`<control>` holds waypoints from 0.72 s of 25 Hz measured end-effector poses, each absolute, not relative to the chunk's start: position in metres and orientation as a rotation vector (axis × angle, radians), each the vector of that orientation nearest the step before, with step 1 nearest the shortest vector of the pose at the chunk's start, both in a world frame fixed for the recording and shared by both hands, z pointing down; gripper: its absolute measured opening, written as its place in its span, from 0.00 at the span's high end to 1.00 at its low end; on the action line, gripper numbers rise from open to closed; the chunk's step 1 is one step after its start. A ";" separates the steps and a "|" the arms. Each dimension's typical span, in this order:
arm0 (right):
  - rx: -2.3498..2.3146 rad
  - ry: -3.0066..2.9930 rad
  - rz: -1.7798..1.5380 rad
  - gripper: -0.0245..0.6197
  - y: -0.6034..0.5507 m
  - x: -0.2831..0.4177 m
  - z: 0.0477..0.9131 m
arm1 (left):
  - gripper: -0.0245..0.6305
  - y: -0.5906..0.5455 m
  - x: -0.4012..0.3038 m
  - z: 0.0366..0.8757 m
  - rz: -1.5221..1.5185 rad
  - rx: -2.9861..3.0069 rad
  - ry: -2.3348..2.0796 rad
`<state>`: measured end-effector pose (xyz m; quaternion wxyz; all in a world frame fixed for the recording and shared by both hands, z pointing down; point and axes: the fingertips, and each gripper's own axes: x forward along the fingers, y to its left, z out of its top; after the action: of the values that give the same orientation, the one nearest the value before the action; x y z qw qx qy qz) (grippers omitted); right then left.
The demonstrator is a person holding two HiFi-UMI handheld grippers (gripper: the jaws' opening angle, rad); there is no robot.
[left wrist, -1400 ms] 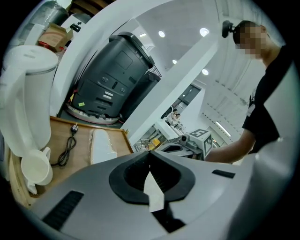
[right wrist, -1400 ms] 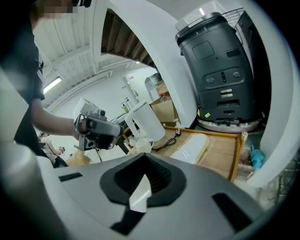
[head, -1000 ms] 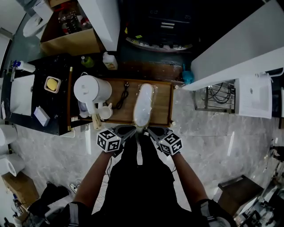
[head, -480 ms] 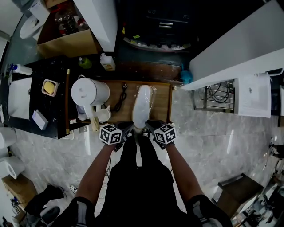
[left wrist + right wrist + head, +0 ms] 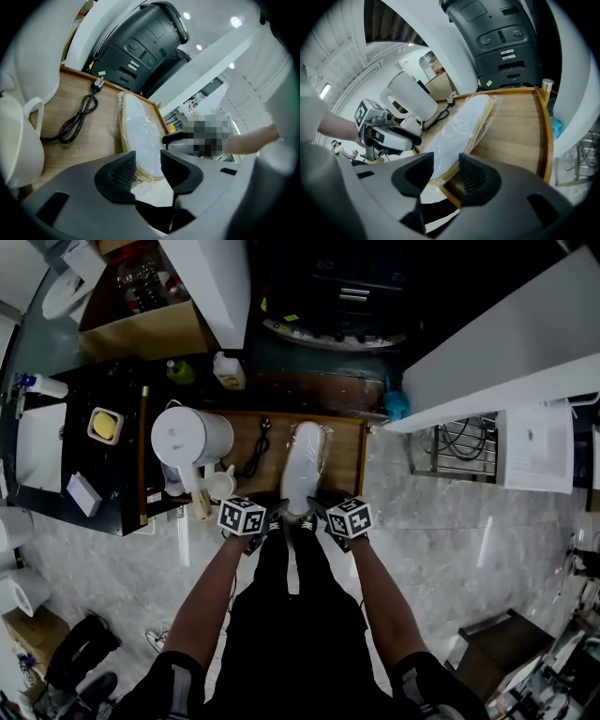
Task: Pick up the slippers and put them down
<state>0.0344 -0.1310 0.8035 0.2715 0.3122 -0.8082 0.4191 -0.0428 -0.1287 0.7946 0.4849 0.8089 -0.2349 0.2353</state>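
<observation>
The left forearm (image 5: pixel 208 589) and right forearm (image 5: pixel 382 592) are stretched forward and drawn inward, so that the left gripper (image 5: pixel 270 514) and right gripper (image 5: pixel 315 511) are brought near each other, tips angled toward one another, marker cubes uppermost. In each gripper view the two ribbed jaws are seen parted by a narrow gap, the left gripper (image 5: pixel 147 164) and right gripper (image 5: pixel 446 166) alike. Whether either pair is pressed on anything cannot be told with certainty.
</observation>
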 end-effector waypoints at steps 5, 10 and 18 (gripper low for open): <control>0.822 -2.138 1.142 0.64 -0.132 0.035 0.813 | 0.65 -0.131 -0.044 0.807 0.615 1.941 -0.561; 0.816 -2.126 1.174 0.57 -0.130 0.032 0.820 | 0.60 -0.138 -0.040 0.814 0.647 1.938 -0.563; 0.855 -2.105 1.216 0.55 -0.133 0.036 0.824 | 0.59 -0.135 -0.037 0.833 0.705 1.902 -0.529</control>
<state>0.0361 -0.1332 0.8244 0.2787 0.3187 -0.7845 0.4531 -0.0374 -0.1346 0.8329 0.4993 0.7861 -0.2187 0.2914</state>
